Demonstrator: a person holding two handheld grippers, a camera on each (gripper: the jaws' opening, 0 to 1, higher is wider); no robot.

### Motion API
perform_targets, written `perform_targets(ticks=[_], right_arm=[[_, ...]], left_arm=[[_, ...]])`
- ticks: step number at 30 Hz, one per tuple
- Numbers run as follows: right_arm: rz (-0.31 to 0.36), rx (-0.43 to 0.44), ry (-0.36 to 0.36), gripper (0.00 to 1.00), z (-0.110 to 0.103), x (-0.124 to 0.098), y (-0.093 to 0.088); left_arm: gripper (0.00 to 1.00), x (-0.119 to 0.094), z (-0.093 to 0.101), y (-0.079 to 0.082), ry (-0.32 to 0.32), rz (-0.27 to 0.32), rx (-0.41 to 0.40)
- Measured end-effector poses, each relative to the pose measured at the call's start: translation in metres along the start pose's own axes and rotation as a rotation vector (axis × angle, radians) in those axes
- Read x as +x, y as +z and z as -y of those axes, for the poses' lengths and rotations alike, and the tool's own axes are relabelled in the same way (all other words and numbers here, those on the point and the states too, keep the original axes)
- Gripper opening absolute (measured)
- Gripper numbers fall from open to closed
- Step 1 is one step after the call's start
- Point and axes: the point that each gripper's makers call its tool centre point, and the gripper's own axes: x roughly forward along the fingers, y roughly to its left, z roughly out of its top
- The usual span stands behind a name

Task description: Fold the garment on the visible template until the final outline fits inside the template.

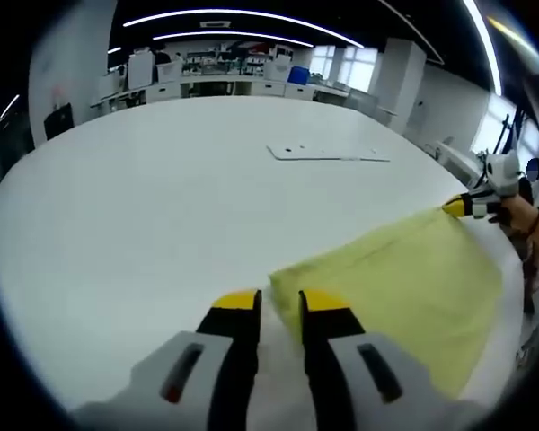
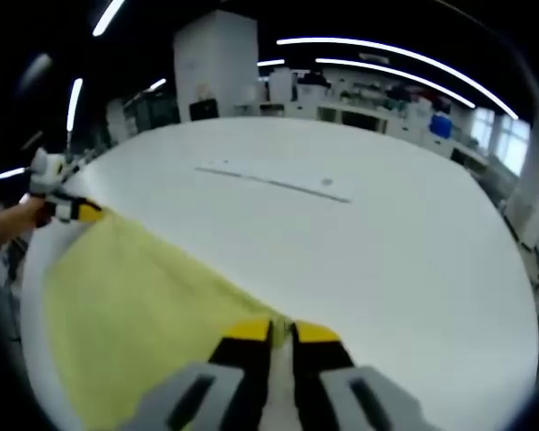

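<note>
Garment (image 1: 404,287) stretched between tools, left tool (image 1: 278,303) and right tool (image 2: 283,332) each clenched on a corner

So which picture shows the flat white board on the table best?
The left gripper view: the white board lies nearer the middle, its outline and two small dark holes clear. In the right gripper view the board looks thinner and more slanted, beyond the yellow garment.

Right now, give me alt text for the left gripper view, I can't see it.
The left gripper pinches one corner of a yellow garment on a white table, while the right gripper holds the far corner. A flat white template lies farther back.
</note>
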Motion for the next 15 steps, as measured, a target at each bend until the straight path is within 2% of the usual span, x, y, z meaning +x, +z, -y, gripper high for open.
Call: perform_targets(ticks=[7, 11, 15], right_arm=[[0.007, 0.033, 0.025, 0.24, -0.006, -0.009, 0.005], [0.008, 0.061, 0.064, 0.43, -0.014, -0.015, 0.009], [0.003, 0.082, 0.114, 0.54, -0.023, -0.022, 0.01]], left_arm=[[0.3, -0.011, -0.003, -0.004, -0.003, -0.004, 0.006], [0.36, -0.017, 0.002, -0.004, -0.016, -0.002, 0.01], [0.42, -0.03, 0.01, -0.003, -0.036, 0.022, 0.03]])
